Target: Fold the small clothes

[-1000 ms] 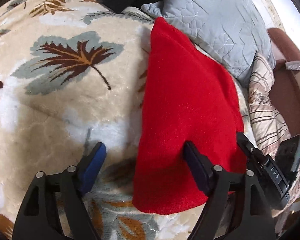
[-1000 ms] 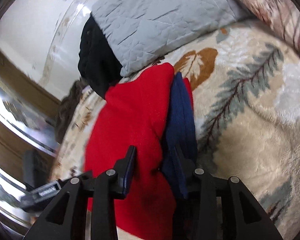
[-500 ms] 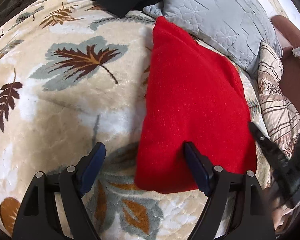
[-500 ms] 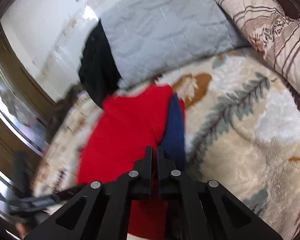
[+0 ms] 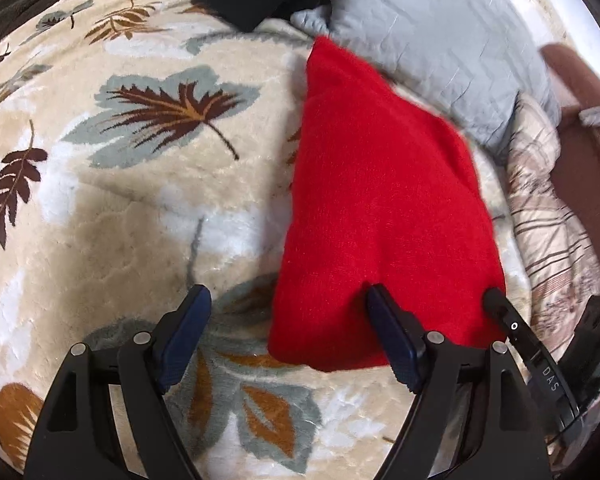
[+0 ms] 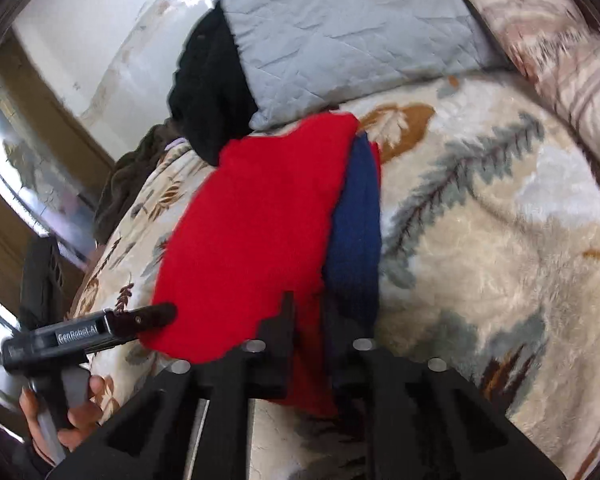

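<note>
On blanket point(image 5: 148, 216): left claw point(image 5: 286, 326) spread; right claw point(image 6: 308, 320) pinching red garment point(image 6: 260, 220).

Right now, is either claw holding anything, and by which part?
The right claw appears to pinch the red garment at its near edge. The left claw is open, holding nothing.

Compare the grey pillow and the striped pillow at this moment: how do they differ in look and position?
The grey pillow is plain grey with quilted stitching; the striped pillow is beige with brown stripes. The grey pillow looks the larger. The grey pillow has a black garment lying against one end and the red garment reaching up to it; the striped pillow sits off to the side, apart from the black garment. Both lie along the edge of the leaf-patterned blanket.
</note>
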A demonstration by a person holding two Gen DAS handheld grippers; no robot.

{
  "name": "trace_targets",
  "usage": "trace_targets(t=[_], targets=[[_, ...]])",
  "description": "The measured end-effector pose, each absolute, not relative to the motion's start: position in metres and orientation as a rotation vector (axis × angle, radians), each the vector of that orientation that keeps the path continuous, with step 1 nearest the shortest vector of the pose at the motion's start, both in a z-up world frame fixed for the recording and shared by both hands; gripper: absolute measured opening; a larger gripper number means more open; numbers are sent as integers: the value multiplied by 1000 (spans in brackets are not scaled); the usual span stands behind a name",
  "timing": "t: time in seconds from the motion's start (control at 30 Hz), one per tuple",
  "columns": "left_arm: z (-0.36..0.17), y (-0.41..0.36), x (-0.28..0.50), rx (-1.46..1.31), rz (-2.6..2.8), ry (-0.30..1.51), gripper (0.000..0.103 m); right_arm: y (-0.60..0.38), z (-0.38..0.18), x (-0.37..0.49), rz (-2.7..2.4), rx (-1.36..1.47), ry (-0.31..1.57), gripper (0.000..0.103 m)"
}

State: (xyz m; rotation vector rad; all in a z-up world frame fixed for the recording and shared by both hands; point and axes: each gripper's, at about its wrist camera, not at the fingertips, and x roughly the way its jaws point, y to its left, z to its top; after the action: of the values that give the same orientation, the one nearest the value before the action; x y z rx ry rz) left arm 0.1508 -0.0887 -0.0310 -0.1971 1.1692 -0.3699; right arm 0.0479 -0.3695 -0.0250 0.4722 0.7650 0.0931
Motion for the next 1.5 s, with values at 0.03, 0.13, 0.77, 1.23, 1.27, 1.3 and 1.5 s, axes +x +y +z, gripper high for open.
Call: trace_targets(t=[0.03, 0.13, 0.77, 1.23, 1.27, 1.3, 1.5], targets=[[-30, -87, 150, -202, -366, 1162, 81, -371, -19, 44, 89, 468, 732, 10], [-41, -89, 155, -175, -357, 1192, 82, -373, -26, 50, 52, 443, 775, 10], [-26, -136, 267, -271, -537, 1223, 80, -417, -35, 169, -21, 637, 782, 28], [-13, -121, 257, -256, -475, 1118, 81, -426, -12, 146, -80, 499, 662, 7], [-9, -117, 251, -247, -470, 1094, 81, -420, -4, 141, -30, 489, 630, 7], [-7, -113, 244, -241, -465, 1075, 81, -413, 4, 136, 18, 466, 598, 7], [-22, -111, 224, -163, -404, 1035, 82, -371, 11, 131, 119, 321, 602, 15]])
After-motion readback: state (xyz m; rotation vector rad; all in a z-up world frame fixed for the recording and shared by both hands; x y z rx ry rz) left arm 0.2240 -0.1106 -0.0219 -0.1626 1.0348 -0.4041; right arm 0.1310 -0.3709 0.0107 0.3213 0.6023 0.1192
